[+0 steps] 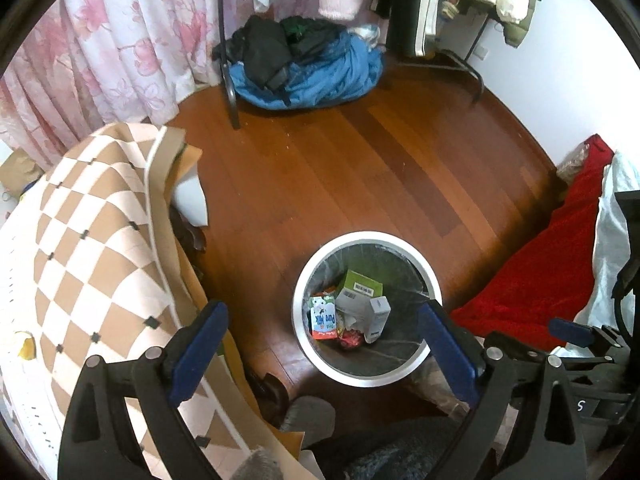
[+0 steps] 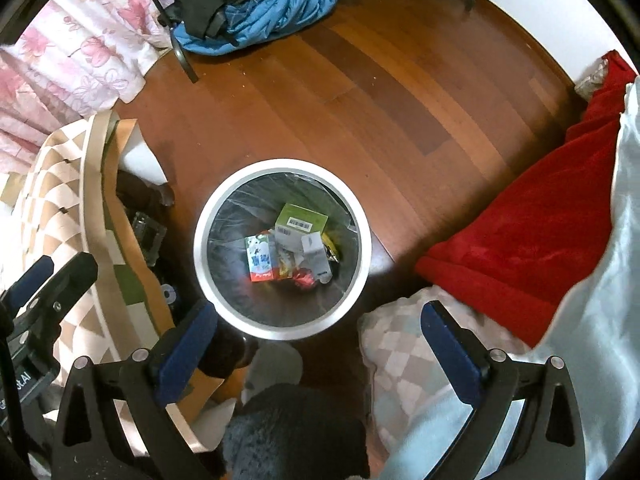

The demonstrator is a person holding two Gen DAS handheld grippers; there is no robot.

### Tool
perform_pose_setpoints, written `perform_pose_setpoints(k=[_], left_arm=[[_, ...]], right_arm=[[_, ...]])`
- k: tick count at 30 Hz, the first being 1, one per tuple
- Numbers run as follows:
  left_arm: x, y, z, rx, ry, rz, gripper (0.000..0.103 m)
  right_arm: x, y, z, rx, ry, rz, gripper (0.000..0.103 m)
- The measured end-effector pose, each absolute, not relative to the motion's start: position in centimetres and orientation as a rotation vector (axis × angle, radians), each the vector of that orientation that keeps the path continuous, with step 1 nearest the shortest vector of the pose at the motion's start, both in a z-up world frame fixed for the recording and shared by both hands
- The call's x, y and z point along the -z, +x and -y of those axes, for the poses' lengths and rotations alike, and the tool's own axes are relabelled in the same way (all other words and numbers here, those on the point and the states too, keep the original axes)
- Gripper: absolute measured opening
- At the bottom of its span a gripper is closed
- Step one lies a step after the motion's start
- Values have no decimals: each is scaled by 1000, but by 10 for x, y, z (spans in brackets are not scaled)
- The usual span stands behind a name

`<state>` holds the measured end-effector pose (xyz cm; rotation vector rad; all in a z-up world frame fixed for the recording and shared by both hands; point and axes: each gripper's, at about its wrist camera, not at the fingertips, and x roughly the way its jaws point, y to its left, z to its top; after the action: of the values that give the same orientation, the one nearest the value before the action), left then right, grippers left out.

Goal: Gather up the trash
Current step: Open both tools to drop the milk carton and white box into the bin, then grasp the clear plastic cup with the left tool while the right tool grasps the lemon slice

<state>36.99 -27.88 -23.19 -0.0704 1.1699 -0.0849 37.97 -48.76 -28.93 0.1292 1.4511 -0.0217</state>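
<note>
A round white-rimmed trash bin (image 1: 368, 236) (image 2: 280, 164) with a clear liner stands on the wooden floor. Inside lie a green box (image 1: 362, 282) (image 2: 302, 218), a milk carton (image 1: 323, 316) (image 2: 260, 260), a small white box (image 1: 378, 316) (image 2: 316, 254) and a red wrapper (image 1: 352, 338) (image 2: 302, 278). My left gripper (image 1: 323, 312) hangs open above the bin's near side, nothing between its blue pads. My right gripper (image 2: 319, 310) points straight down over the bin's near rim, open and holding nothing. Each gripper shows at the edge of the other's view.
A checked blanket (image 1: 92, 240) drapes furniture left of the bin. A red cloth (image 1: 540, 276) (image 2: 520, 232) lies to its right. At the far side, a blue clothing pile (image 1: 320, 76) sits under a black clothes rack (image 1: 230, 92), beside pink floral curtains (image 1: 100, 52).
</note>
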Motion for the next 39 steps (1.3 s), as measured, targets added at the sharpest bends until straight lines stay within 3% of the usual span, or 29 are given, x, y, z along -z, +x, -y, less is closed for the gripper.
perform_pose_setpoints(k=[10, 21, 28, 39], left_arm=[[160, 338, 246, 6, -66, -1031, 98], [102, 272, 125, -199, -134, -895, 98], [140, 213, 9, -431, -192, -964, 98], [262, 130, -153, -791, -344, -1145, 98]], right_arm=[[212, 355, 475, -13, 158, -1330, 103], [111, 322, 393, -175, 158, -1136, 103], [121, 300, 278, -361, 86, -1171, 103], [220, 284, 49, -642, -79, -1313, 102]])
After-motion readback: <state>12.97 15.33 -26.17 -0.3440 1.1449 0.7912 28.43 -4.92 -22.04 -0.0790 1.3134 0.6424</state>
